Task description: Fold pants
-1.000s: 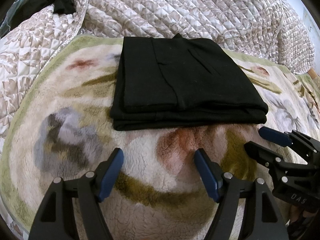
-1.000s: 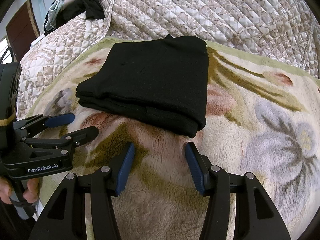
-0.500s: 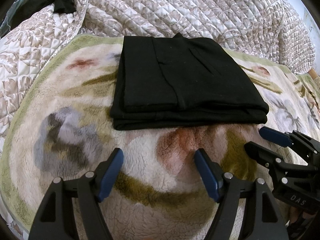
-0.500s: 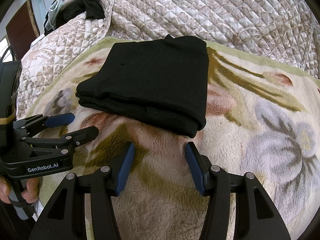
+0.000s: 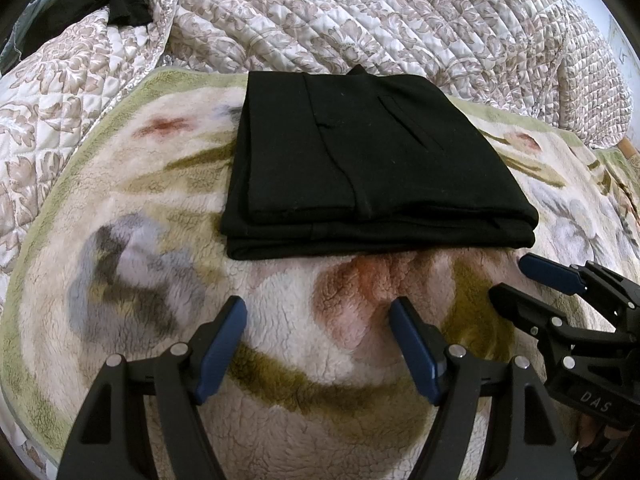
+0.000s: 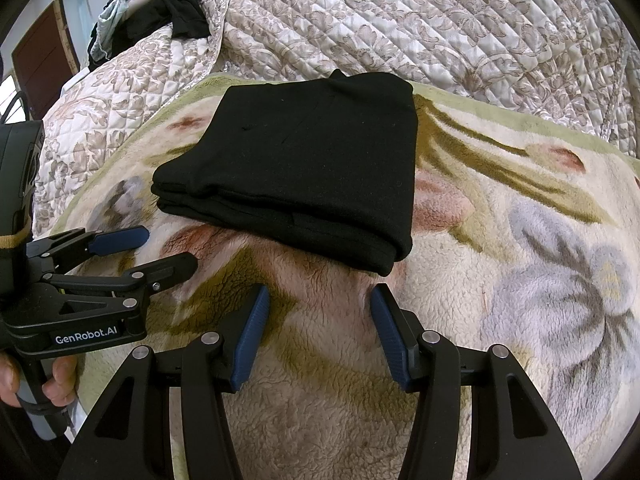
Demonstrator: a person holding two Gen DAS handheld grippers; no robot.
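The black pants (image 5: 360, 160) lie folded into a flat rectangular stack on a fleece floral blanket (image 5: 160, 280); they also show in the right wrist view (image 6: 312, 176). My left gripper (image 5: 316, 312) is open and empty, held just short of the stack's near edge. My right gripper (image 6: 318, 300) is open and empty, close to the stack's near right corner. Each gripper shows in the other's view: the right one at the lower right (image 5: 516, 276), the left one at the left (image 6: 168, 248).
The blanket lies on a quilted floral bedspread (image 5: 360, 12) that rises behind the pants. Dark clothes (image 6: 172, 12) are piled at the far left of the bed. A brown door (image 6: 40, 60) stands beyond it.
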